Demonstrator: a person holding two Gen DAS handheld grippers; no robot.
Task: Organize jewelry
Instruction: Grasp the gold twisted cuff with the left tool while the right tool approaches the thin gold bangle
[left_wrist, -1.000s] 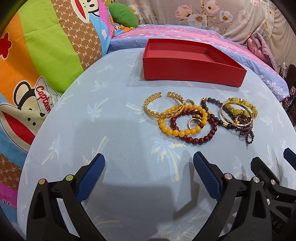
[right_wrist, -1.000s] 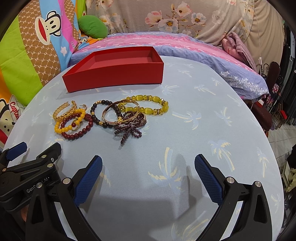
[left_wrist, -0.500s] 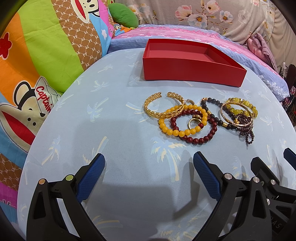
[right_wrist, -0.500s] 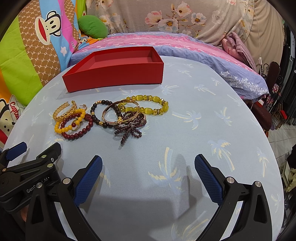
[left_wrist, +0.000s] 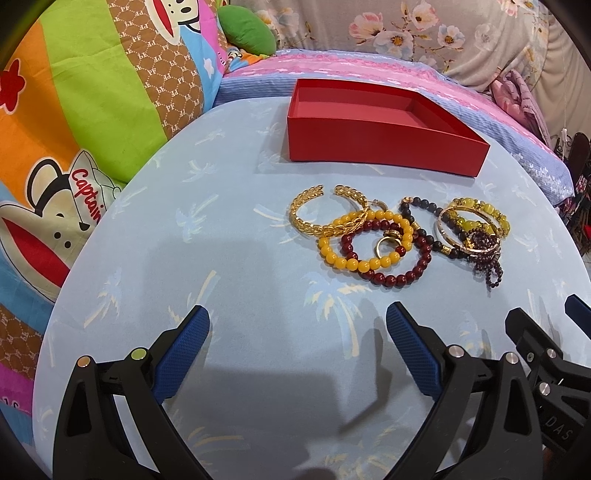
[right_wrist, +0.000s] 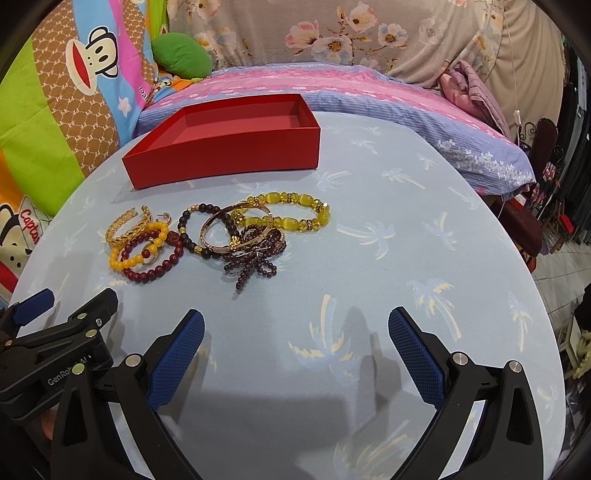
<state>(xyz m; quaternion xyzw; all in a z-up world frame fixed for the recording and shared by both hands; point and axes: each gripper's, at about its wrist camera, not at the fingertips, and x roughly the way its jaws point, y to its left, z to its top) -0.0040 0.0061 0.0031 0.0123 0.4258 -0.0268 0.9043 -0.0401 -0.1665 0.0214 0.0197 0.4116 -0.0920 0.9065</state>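
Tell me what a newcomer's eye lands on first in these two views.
First, the tangled heap of bracelets on the pale blue palm-print table: gold cuff, yellow and dark red beads, all overlapping. Just behind it sits the open red box, nothing visible inside. Near the bottom of each view, the left gripper and right gripper are spread wide and hold nothing, short of the pile.

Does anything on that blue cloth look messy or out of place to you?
Yes: the bracelets lie in a tangled heap on the blue cloth, overlapping one another, while the red box behind them sits empty. A small ring rests inside the yellow and dark red bead loops. Nothing looks broken.
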